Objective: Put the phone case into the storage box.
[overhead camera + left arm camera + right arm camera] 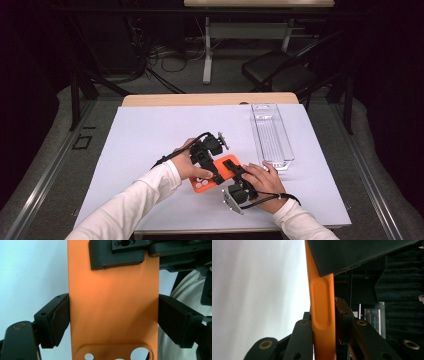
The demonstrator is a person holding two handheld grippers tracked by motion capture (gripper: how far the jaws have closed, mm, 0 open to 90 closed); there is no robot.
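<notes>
An orange phone case (229,163) with camera cut-outs is held just above the white table cover by both grippers. My left gripper (212,171) spans the case's width. In the left gripper view its pads (61,320) press on the two long edges of the case (113,305), so my left gripper (113,320) is shut on it. My right gripper (239,172) comes from the near right and clamps the case's end through its thickness. In the right gripper view the case (322,302) stands edge-on between the jaws of my right gripper (324,340), both pads touching it.
A clear plastic tray (272,135) lies lengthwise at the right of the white table cover (150,135). The same tray (374,317) shows far off in the right gripper view. A black chair (280,70) and a desk stand beyond the table.
</notes>
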